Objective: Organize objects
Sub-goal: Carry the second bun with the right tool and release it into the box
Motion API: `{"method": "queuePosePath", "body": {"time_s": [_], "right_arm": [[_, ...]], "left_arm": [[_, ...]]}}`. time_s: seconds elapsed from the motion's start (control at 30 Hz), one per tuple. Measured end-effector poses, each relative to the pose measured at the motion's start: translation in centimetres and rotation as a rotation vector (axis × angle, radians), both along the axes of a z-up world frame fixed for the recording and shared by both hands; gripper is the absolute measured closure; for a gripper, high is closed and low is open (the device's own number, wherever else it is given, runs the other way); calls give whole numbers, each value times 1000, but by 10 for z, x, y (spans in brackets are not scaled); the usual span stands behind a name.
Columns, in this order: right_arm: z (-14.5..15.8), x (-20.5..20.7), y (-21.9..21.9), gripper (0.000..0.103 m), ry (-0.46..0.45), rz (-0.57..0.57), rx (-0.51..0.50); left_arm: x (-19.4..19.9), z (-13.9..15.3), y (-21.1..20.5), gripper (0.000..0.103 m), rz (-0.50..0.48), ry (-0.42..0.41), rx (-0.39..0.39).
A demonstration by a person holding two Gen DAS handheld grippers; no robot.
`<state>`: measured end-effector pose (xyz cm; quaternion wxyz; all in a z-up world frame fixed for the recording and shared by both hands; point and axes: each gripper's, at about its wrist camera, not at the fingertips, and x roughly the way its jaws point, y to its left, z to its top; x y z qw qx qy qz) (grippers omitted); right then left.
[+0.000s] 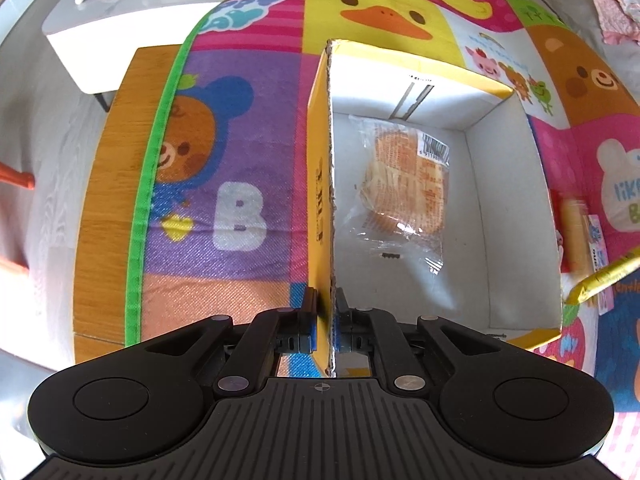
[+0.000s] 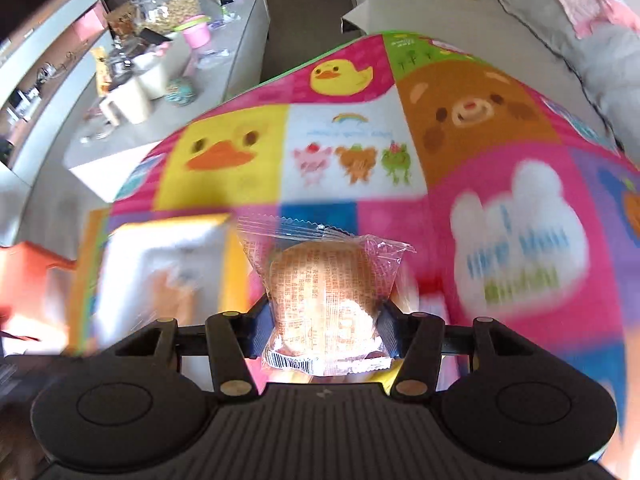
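A yellow cardboard box (image 1: pixel 516 184) with a white inside stands open on the cartoon play mat. One wrapped bun (image 1: pixel 408 176) lies flat on its floor. My left gripper (image 1: pixel 327 308) is shut on the box's left wall (image 1: pixel 324 200), one finger inside and one outside. My right gripper (image 2: pixel 324 320) is shut on a second wrapped bun (image 2: pixel 324 292) and holds it above the mat. The box shows blurred at the left of the right wrist view (image 2: pixel 160 264).
The play mat (image 1: pixel 240 160) covers a wooden table (image 1: pixel 104 208). A wafer packet (image 1: pixel 576 232) and a yellow stick packet (image 1: pixel 604 276) lie on the mat right of the box. A cluttered grey side table (image 2: pixel 224 76) stands behind; a sofa (image 2: pixel 560 52) is at the right.
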<state>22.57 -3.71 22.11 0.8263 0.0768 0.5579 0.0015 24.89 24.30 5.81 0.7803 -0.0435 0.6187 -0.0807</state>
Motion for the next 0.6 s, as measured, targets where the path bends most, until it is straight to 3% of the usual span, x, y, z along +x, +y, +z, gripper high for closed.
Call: {"method": "queuePosePath", "body": {"time_s": [0.23,0.6], "right_arm": [[42,-96,46,50,102,-40,65],[62,-132,111,50,156,-16,84]], "left_arm": [[1,-1,3,94,-18,0,-23],[-2,-3,9,94,-33,-4,-53]]}}
